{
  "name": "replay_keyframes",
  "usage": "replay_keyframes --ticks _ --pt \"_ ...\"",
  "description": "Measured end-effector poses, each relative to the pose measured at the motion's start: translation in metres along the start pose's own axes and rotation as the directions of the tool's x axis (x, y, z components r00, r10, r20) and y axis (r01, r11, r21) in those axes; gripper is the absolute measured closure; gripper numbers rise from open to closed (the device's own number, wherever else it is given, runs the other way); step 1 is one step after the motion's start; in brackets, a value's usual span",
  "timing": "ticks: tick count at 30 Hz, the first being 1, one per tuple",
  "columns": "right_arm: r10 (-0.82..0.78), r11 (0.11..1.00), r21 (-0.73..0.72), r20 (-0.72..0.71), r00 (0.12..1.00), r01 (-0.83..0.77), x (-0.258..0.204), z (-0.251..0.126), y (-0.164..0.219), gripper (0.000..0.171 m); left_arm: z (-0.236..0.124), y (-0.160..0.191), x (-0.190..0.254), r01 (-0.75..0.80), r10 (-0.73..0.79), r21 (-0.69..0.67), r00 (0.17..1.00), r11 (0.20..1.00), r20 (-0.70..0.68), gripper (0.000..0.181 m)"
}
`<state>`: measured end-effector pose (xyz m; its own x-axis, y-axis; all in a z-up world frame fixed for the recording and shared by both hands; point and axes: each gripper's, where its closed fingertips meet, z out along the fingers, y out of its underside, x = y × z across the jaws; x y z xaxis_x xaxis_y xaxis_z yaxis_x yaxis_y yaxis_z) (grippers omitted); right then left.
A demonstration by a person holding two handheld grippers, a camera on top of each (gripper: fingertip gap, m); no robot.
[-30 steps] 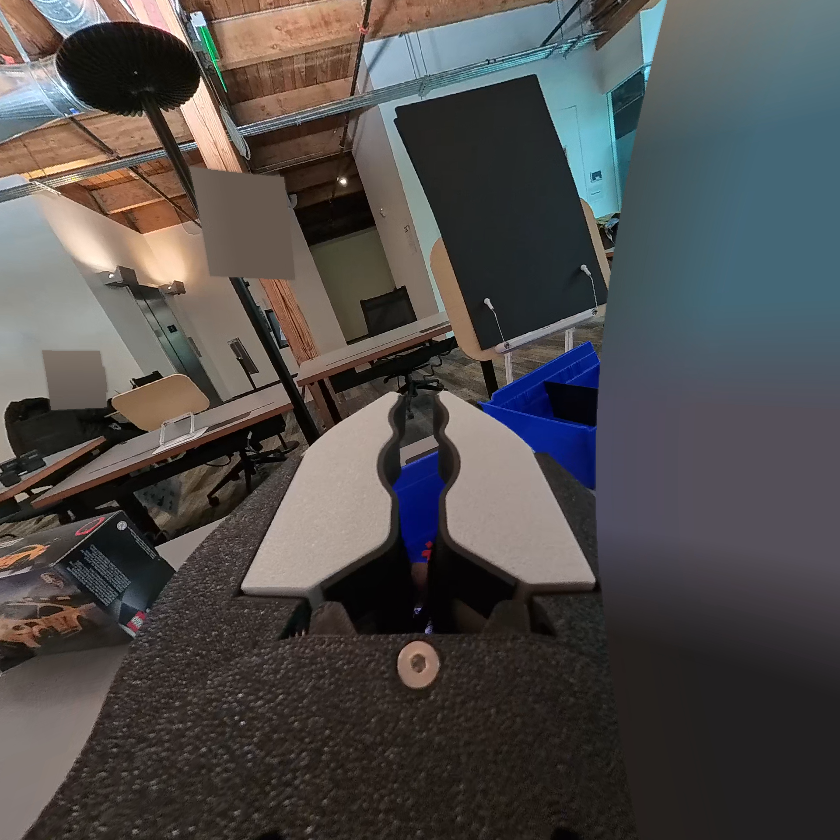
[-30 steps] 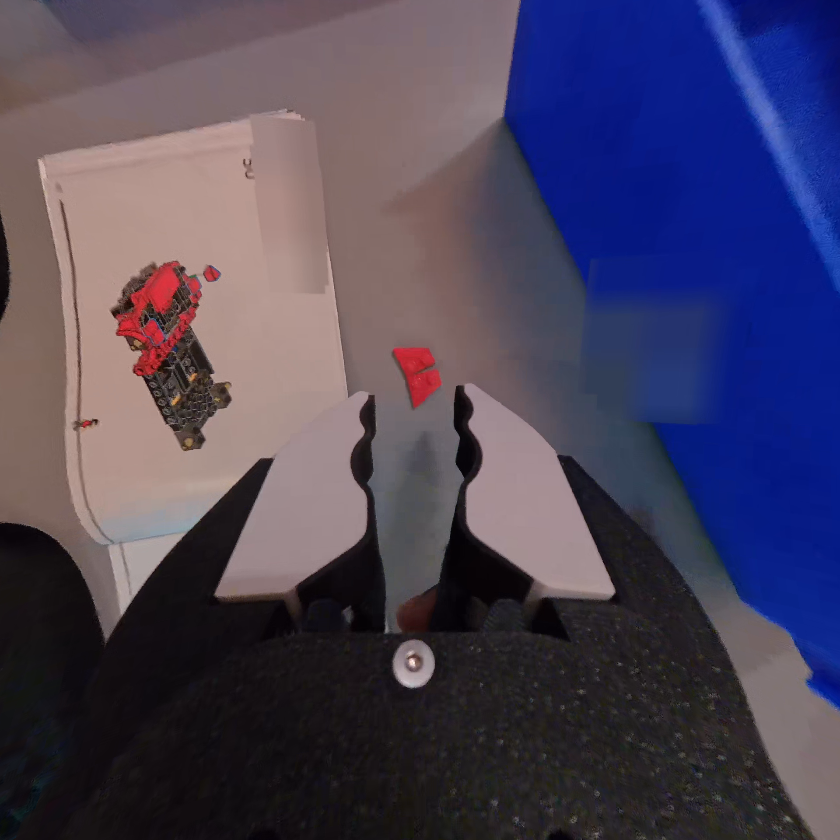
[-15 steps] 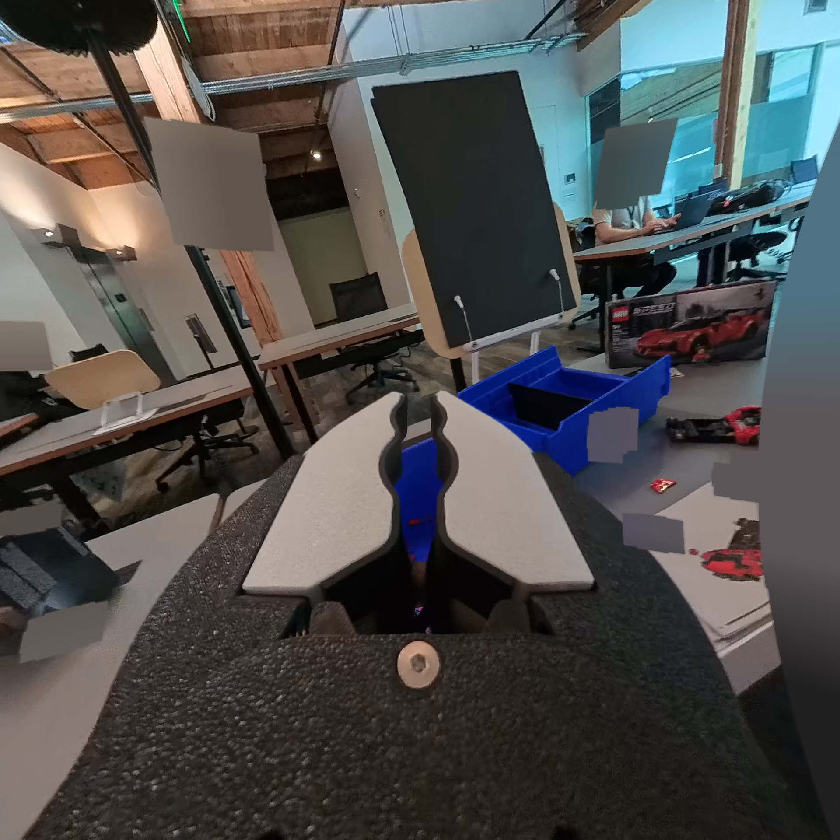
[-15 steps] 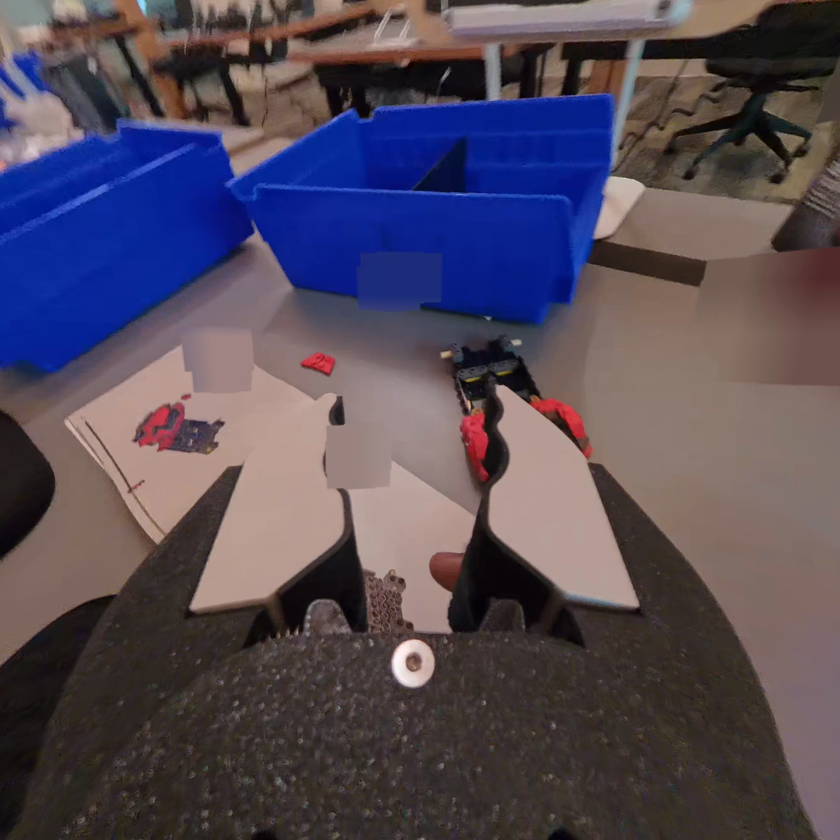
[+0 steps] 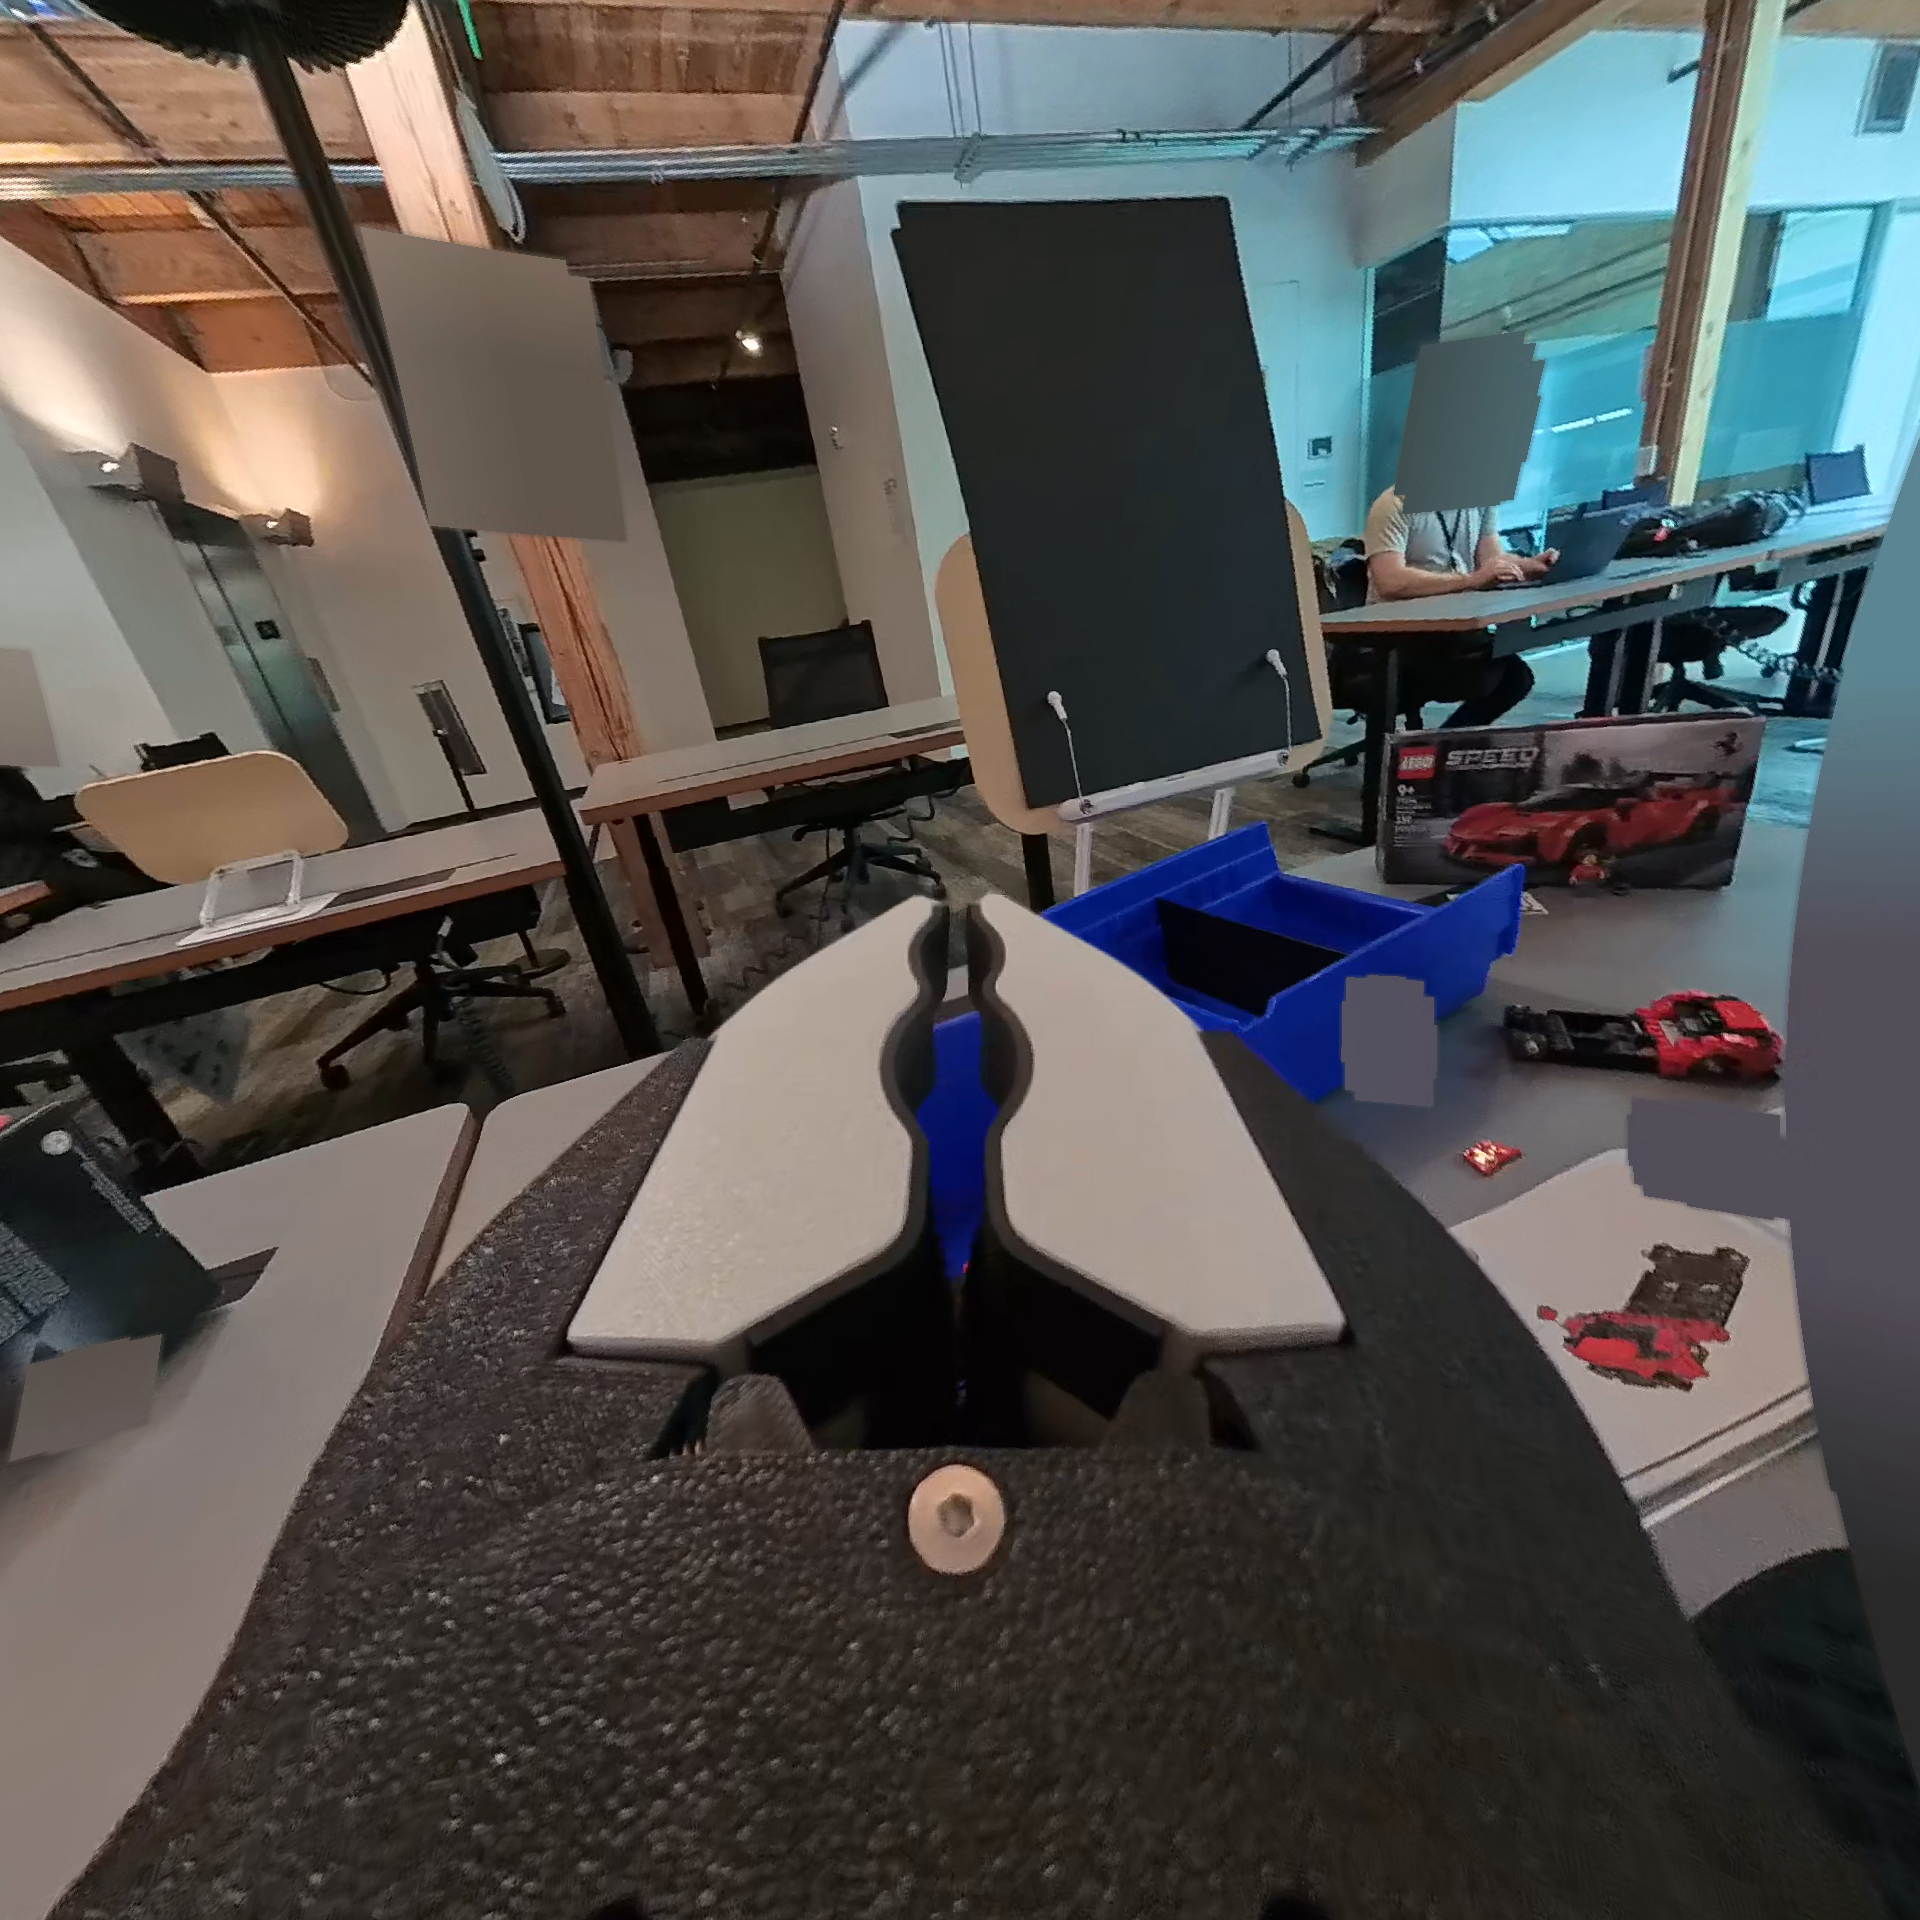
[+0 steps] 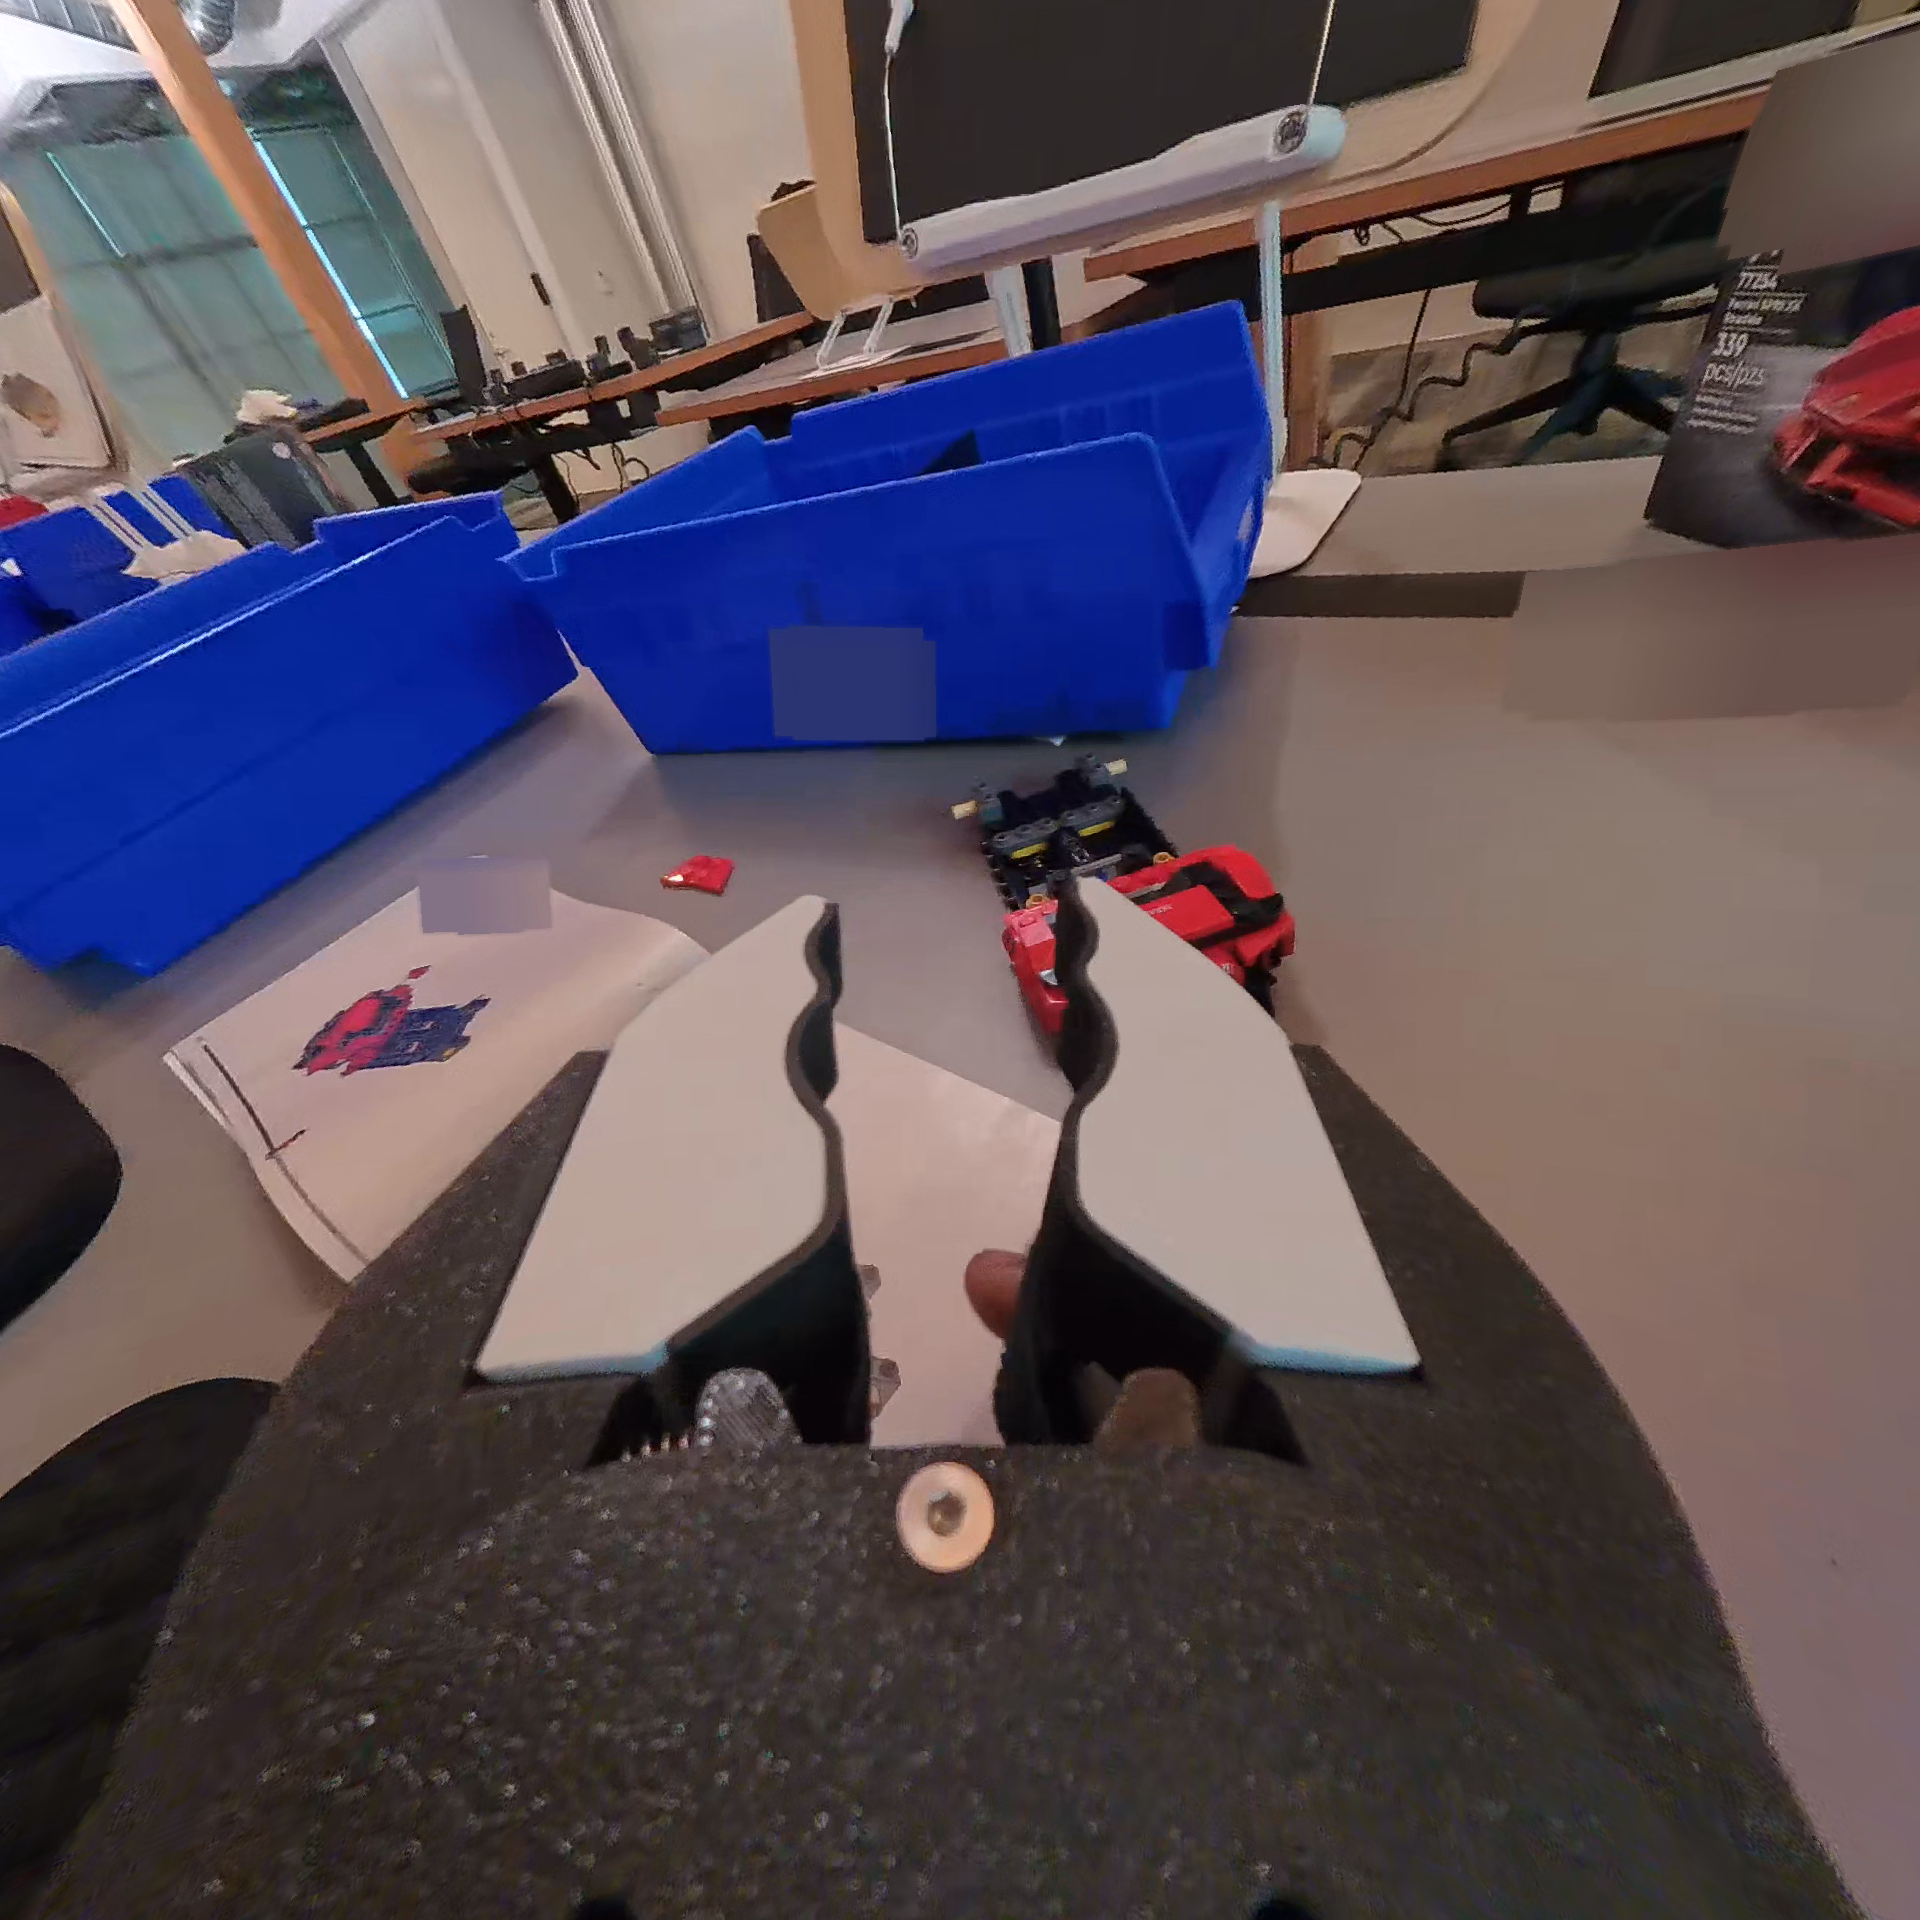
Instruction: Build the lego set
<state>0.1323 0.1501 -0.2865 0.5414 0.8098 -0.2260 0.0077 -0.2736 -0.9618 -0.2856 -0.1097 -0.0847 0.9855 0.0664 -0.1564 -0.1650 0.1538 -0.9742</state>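
Red-and-black lego car (image 6: 1138, 902) and a small red brick (image 6: 698, 873) on the grey tabletop (image 6: 1558, 935); blue bins (image 6: 904, 561); white instruction booklet (image 6: 343, 1081) printed red and black

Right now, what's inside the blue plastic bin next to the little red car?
The blue plastic bin shows a black divider panel and bare blue floor behind it. Its front wall hides the near compartment's bottom, so pieces there can't be seen. The half-built red and black car sits outside.
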Motion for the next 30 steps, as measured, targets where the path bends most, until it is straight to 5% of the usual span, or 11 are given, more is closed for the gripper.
replay_keyframes --ticks 4,8,11,17,24,30 --pt "0.030 0.999 0.012 -0.034 0.999 -0.030 0.008 -0.001 -0.001 0.128 0.005 0.006 0.003 -0.030 0.030 -0.034 1.000 0.999 -0.005 0.178" --pt "0.018 0.997 0.080 -0.047 0.999 -0.014 0.011 -0.011 -0.011 0.169 0.005 0.006 0.003 -0.048 0.048 -0.030 0.999 0.998 0.000 0.177" --pt "-0.026 0.995 0.098 -0.090 0.996 0.035 0.015 -0.016 -0.015 0.171 0.003 0.003 0.000 -0.052 0.052 -0.013 0.999 0.999 0.016 0.176" --pt "-0.102 0.992 0.075 -0.034 0.994 0.104 0.003 -0.010 -0.010 0.162 -0.003 0.007 -0.015 -0.026 0.030 -0.043 0.995 0.999 0.097 0.171" --pt "-0.244 0.968 0.078 0.055 0.968 0.240 -0.017 -0.004 -0.007 0.162 -0.034 0.011 -0.070 0.018 0.001 -0.049 0.934 0.999 0.356 0.150" --pt "-0.272 0.959 0.087 0.008 0.962 0.271 -0.013 -0.005 -0.010 0.116 -0.058 -0.016 -0.077 0.002 -0.055 0.145 0.929 0.989 0.365 0.143"
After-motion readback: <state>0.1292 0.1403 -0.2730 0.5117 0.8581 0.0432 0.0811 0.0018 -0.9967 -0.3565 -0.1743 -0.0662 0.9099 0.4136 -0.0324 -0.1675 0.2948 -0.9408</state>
